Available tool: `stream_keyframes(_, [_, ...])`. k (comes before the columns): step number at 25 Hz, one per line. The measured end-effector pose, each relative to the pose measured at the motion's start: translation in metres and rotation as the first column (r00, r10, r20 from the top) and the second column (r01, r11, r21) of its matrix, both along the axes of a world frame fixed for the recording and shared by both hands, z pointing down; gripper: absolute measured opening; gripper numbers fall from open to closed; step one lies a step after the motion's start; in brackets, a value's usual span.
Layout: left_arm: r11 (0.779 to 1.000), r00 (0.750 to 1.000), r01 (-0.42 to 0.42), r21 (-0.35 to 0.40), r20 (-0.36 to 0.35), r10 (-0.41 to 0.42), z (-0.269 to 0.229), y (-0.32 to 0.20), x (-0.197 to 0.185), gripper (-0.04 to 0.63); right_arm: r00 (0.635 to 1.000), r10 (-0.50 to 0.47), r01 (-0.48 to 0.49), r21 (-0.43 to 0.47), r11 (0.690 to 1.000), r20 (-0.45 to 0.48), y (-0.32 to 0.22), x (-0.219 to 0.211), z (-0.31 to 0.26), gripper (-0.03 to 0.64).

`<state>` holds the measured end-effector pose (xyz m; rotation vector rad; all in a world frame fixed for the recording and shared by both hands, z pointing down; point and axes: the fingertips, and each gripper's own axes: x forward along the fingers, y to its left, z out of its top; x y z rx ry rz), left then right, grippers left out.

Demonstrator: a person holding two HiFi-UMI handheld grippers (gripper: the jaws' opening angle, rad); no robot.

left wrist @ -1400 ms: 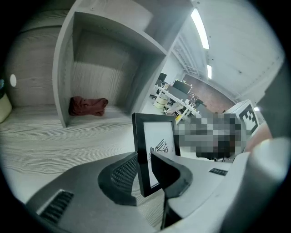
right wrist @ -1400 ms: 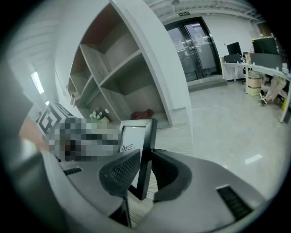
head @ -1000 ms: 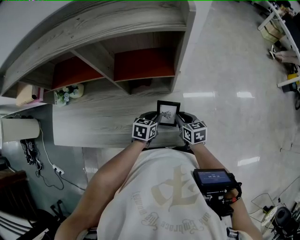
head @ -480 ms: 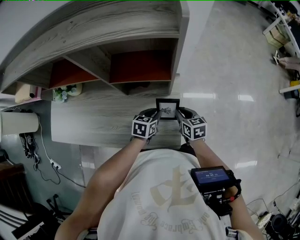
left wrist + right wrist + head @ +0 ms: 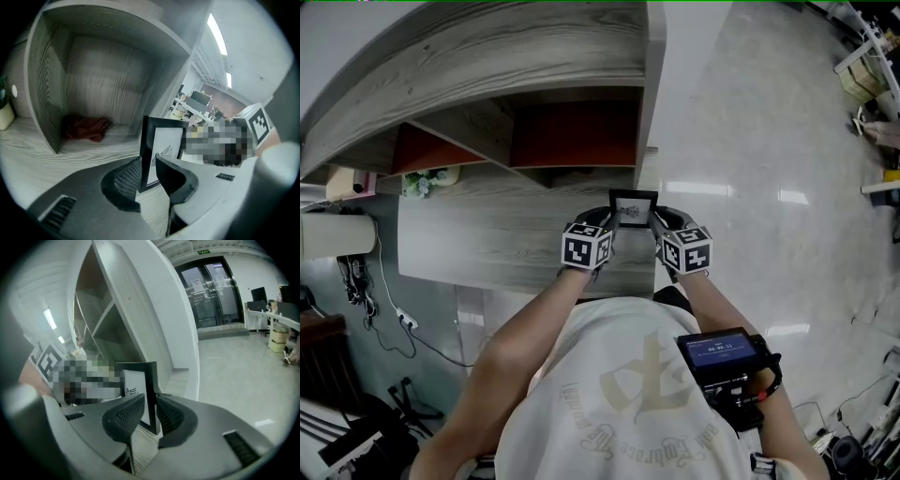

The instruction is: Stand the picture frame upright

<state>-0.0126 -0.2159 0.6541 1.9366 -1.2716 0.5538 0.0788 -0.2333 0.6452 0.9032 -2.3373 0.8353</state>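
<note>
Left gripper [image 5: 147, 175], right gripper [image 5: 149, 416] on picture frame [image 5: 633, 208], cubby [image 5: 101, 75] (red cloth [image 5: 86, 128])

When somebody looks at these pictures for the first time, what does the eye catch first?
First the black picture frame, clamped at its side edges by the left claw and the right claw, near the right end of the grey wooden desk. Next, the red cloth lying in the shelf compartment behind it.

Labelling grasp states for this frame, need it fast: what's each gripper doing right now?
Left gripper: jaws closed on the left edge of the black rectangular picture frame, holding it.
Right gripper: jaws closed on the frame's right edge.
</note>
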Motion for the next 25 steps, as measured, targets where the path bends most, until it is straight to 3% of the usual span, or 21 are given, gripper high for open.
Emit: stream_keyframes(25, [0.997,0.995,0.072,0.025,0.063,-0.073,0.003,-0.03,-0.001,0.1,0.998,-0.07,0.069,0.04,0.997,0.01,-0.034,-0.002,0.0,0.083])
